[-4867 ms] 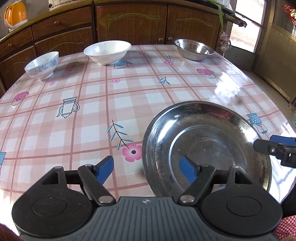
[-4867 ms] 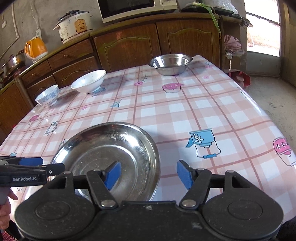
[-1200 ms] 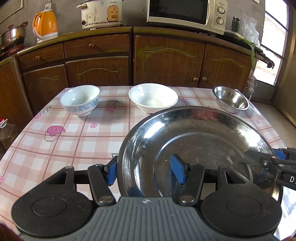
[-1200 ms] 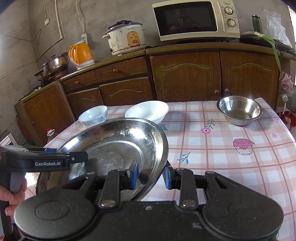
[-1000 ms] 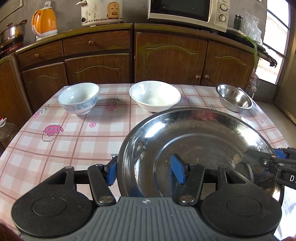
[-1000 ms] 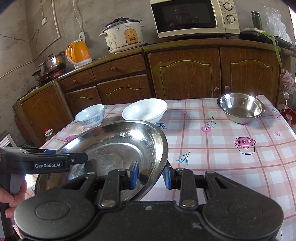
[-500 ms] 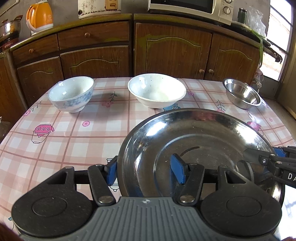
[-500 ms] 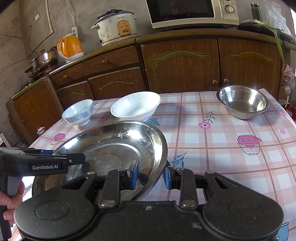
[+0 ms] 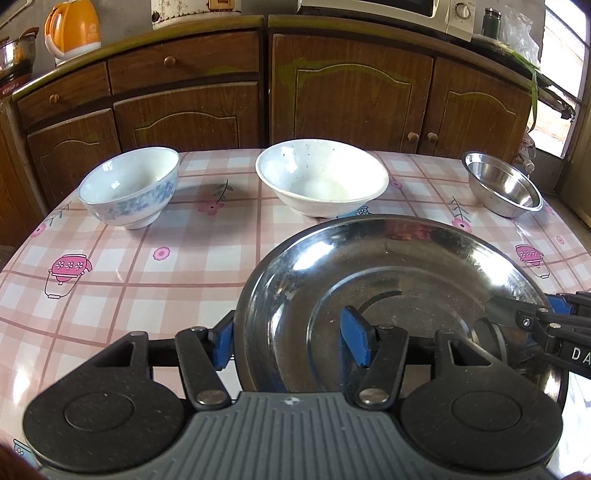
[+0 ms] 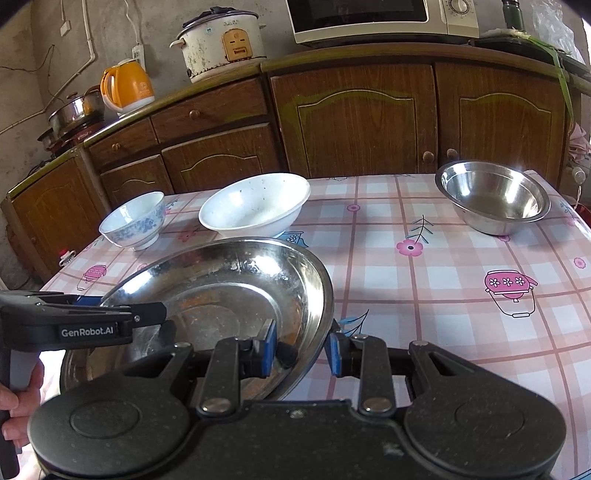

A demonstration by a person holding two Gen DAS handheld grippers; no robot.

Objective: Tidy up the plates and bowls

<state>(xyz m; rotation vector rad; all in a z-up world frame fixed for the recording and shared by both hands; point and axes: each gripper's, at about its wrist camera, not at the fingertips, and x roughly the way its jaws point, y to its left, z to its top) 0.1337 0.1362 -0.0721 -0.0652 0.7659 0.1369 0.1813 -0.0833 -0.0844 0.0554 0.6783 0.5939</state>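
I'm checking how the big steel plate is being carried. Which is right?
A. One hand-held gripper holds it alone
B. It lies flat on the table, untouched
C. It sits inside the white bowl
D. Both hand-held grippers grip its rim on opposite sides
D: the left hand-held gripper and right hand-held gripper each clamp the steel plate by its rim, on opposite sides.

Ahead of you, at twelve o'clock, stand the brown wooden cabinets (image 10: 354, 122). On their counter at eleven o'clock you see an orange kettle (image 10: 127, 86), a white rice cooker (image 10: 221, 44) just to its right, and a steel pot (image 10: 75, 107) at ten o'clock. The microwave (image 10: 380, 16) sits near one o'clock. The pink checked tablecloth (image 10: 461, 288) spreads below.
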